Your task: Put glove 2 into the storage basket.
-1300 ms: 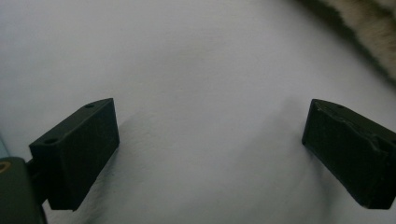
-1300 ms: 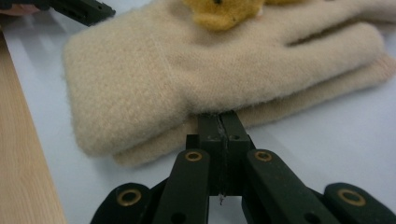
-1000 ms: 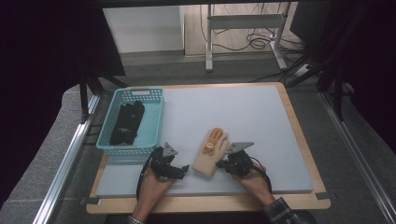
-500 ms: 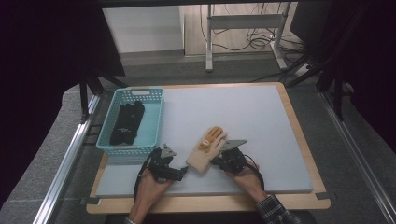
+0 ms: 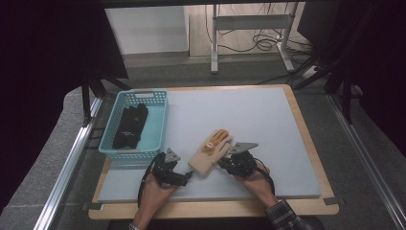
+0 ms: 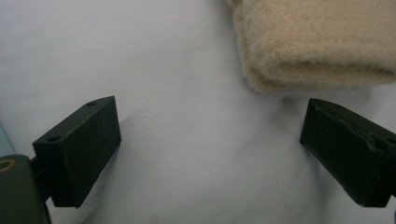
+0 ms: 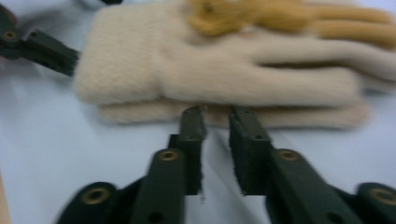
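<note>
A pair of fuzzy beige gloves (image 5: 210,152) with orange fingers lies stacked on the grey mat near the front edge. My left gripper (image 5: 186,176) sits just left of the cuffs. In the left gripper view its jaws stand wide open (image 6: 210,144) on bare mat, the beige cuff (image 6: 317,42) just ahead to the right. My right gripper (image 5: 224,164) is at the gloves' right side. Its jaws have just been opening and stand a narrow gap apart (image 7: 215,114), nothing between them, tips at the edge of the lower glove (image 7: 280,116).
A teal basket (image 5: 141,93) at the left of the mat holds black gloves (image 5: 129,125). The wooden table edge (image 5: 306,207) runs in front of the hands. Behind the gloves the grey mat (image 5: 239,112) stretches to the far edge.
The right gripper and the gloves have shifted slightly left, toward the left gripper. The right jaws have parted a little. The left hand has stayed put.
</note>
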A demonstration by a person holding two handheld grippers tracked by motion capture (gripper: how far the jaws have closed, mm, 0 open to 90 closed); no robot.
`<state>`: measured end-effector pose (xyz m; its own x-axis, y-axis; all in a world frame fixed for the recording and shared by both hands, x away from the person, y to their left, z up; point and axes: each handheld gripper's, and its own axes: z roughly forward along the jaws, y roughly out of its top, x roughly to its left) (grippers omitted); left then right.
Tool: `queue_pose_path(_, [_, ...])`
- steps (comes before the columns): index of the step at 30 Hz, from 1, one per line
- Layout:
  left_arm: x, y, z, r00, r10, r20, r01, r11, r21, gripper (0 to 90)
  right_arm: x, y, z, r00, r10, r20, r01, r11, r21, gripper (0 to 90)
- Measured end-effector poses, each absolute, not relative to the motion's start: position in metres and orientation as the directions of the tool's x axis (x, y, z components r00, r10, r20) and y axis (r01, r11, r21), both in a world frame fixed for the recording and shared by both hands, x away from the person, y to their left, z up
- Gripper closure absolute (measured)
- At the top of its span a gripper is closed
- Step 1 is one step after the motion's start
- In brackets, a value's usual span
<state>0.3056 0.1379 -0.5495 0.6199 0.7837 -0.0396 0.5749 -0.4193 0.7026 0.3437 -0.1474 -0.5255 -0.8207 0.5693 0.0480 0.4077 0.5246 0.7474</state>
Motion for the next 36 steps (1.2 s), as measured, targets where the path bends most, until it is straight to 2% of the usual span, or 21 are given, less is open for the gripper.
queue_pose_path(5, [0.306, 0.138, -0.549, 0.620, 0.784, -0.039, 0.575, -0.420, 0.702, 5.4, 0.345, -0.172, -0.517, -0.790, 0.611, 0.046, 0.425, 0.493, 0.759, 48.5])
queue_pose_path(14, [0.306, 0.138, -0.549, 0.620, 0.784, -0.039, 0.575, -0.420, 0.702, 5.4, 0.348, -0.217, -0.513, -0.720, 0.693, 0.015, 0.452, 0.452, 0.769, 26.3])
queue_pose_path(24, [0.306, 0.138, -0.550, 0.619, 0.784, -0.039, 0.575, -0.419, 0.703, 5.4, 0.352, -0.241, -0.526, -0.679, 0.734, -0.026, 0.480, 0.470, 0.741, 15.1])
queue_pose_path(36, [0.306, 0.138, -0.549, 0.620, 0.783, -0.042, 0.576, -0.419, 0.702, 5.4, 0.354, -0.242, -0.533, -0.675, 0.736, -0.050, 0.487, 0.495, 0.720, 12.2])
